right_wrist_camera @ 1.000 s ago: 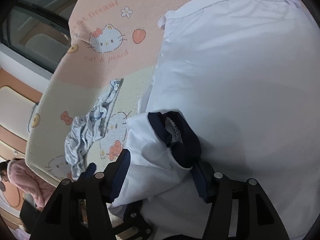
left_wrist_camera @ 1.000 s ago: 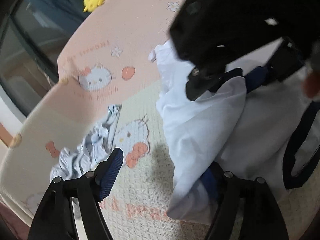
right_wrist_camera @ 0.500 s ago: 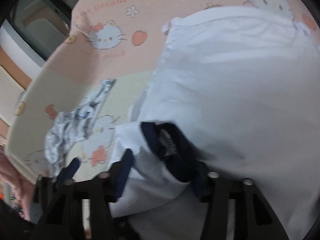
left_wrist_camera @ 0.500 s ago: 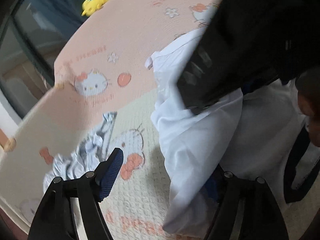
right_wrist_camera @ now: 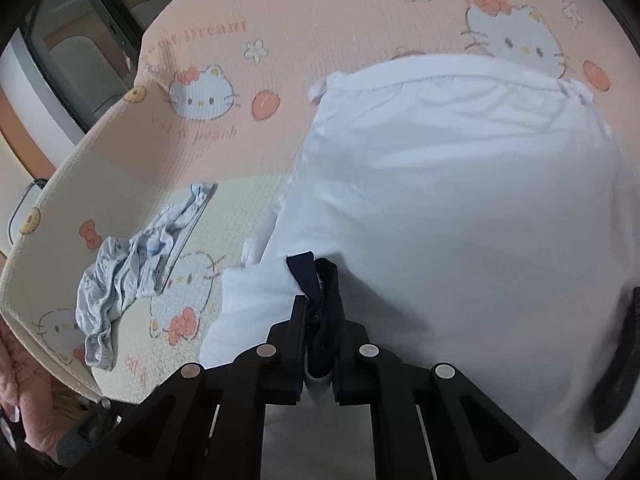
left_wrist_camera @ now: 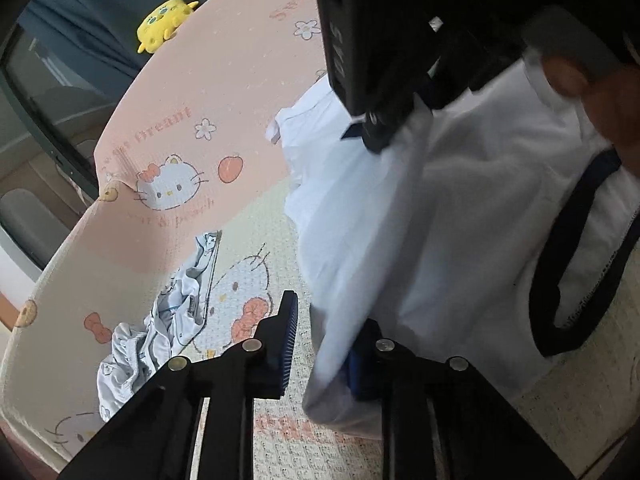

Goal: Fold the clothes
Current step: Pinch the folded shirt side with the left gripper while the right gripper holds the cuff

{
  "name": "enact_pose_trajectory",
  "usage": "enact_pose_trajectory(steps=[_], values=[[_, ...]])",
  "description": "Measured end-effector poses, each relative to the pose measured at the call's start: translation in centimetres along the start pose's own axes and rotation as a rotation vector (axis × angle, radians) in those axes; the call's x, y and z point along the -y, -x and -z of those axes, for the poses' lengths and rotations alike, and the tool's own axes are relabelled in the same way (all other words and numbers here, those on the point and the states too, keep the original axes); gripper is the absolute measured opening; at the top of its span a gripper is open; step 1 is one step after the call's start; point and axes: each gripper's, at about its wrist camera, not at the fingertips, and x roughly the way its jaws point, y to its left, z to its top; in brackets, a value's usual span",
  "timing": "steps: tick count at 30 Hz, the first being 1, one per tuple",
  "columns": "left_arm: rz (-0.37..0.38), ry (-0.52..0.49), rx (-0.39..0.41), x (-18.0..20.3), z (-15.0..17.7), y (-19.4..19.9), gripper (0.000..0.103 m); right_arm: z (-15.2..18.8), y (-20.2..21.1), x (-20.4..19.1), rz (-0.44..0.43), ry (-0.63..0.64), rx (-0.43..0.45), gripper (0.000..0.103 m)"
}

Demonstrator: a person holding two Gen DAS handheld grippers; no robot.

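The right gripper (right_wrist_camera: 318, 334), wide apart half a second ago, now clenches the navy sleeve cuff (right_wrist_camera: 320, 280) of the white T-shirt (right_wrist_camera: 460, 200) lying mid-mat (right_wrist_camera: 208, 24). The left gripper (left_wrist_camera: 326, 336) stays spread, fabric draped over one finger. That sleeve looks ready to fold.

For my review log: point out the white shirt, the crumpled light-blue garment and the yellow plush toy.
white shirt (right_wrist_camera: 460, 184): right wrist view, smooth back panel.
crumpled light-blue garment (right_wrist_camera: 120, 268): right wrist view, bunched middle.
yellow plush toy (left_wrist_camera: 162, 24): left wrist view, body.
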Motion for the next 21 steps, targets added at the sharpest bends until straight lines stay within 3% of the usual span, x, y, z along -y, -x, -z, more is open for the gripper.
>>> enact_pose_trajectory(steps=[6,14,19,21], values=[[0.037,0.004,-0.031,0.0,0.4,0.2,0.006,-0.6,-0.2,1.0,-0.018,-0.031,-0.027,0.008],[0.078,0.060,-0.118,-0.6,1.0,0.5,0.005,0.6,-1.9,3.5,-0.044,-0.112,-0.075,0.007],[0.064,0.049,-0.140,-0.6,1.6,0.8,0.005,0.0,-1.5,3.4,0.116,-0.051,-0.037,0.000],[0.097,0.065,-0.120,-1.3,1.8,1.1,0.005,-0.1,-1.3,4.3,0.074,-0.093,-0.056,0.000]])
